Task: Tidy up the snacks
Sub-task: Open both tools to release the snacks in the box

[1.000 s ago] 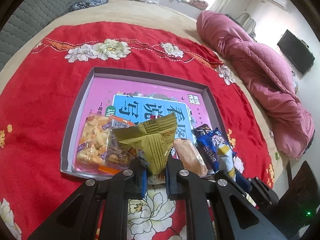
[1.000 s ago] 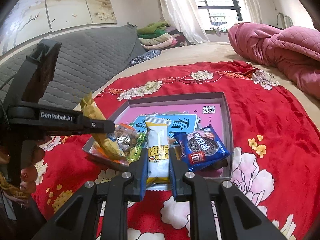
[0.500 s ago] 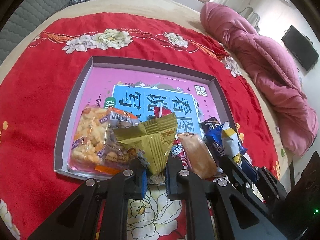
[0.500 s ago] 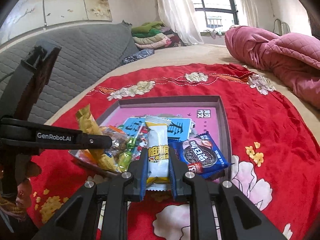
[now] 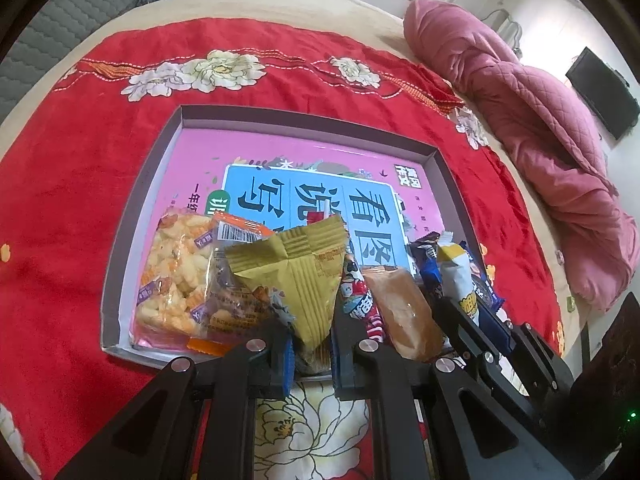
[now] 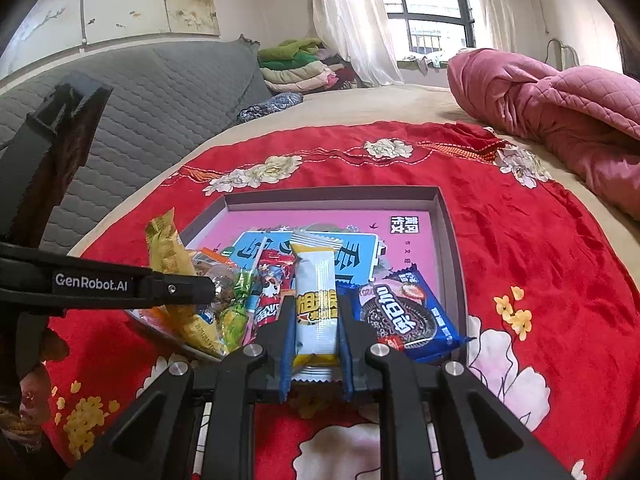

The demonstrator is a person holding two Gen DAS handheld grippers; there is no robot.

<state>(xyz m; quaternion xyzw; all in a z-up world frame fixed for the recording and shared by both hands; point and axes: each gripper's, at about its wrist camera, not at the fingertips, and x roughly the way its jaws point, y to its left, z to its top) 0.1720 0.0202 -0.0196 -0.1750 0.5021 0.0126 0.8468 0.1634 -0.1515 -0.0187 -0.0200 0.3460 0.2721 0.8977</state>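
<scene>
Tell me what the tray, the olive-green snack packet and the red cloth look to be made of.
Tray: likely cardboard, matte grey walls with folded corners, printed pink floor.
Olive-green snack packet: thin plastic film, slightly shiny, with a crimped seal and sharp creases.
Red cloth: woven fabric, soft and matte, rumpled, with printed or embroidered flowers; which one is unclear.

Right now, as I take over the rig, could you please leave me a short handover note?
Left hand-held gripper: shut on the olive-green packet, at the tray's near edge.
Right hand-held gripper: shut on the white-and-yellow bar, also at the near edge.
Tray on the red cloth already holds the puffed-snack bag, the brown packet and the blue cookie pack.
Left: set both held snacks into the tray and let go.
</scene>
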